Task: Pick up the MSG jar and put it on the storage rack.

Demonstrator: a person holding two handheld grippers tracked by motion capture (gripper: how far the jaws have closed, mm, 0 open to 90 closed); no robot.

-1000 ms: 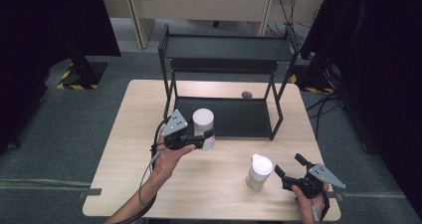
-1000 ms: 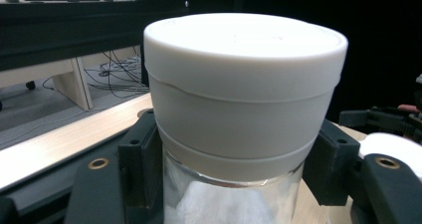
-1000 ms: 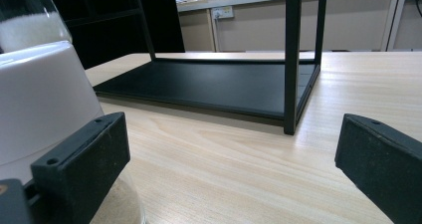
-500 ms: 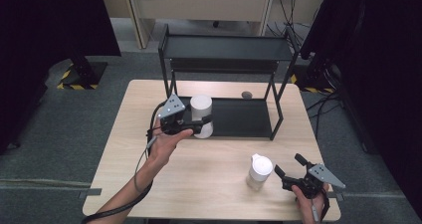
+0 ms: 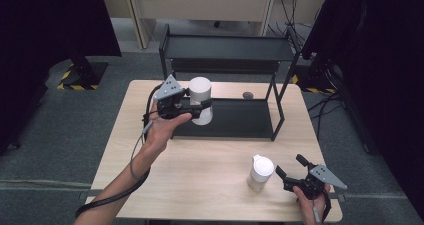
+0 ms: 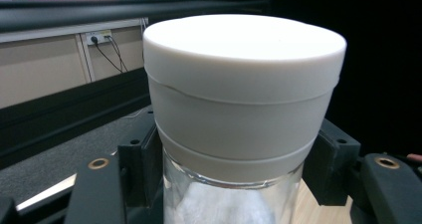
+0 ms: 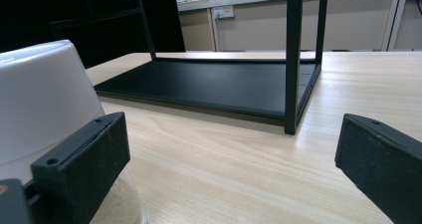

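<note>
The left hand [image 5: 159,127] reaches forward, forearm stretched, its left gripper [image 5: 192,106] pinching an upright white-lidded jar [image 5: 200,97] in the air over the black rack [image 5: 225,117]. The right gripper [image 5: 289,174] rests low, jaws spread, beside a second jar [image 5: 260,172].

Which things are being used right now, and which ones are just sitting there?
In use:
- white-lidded jar, clamped in the left tool
- black shelf rack, beside it

Just sitting:
- second jar on the table, next to the open right tool
- small grey thing
</note>
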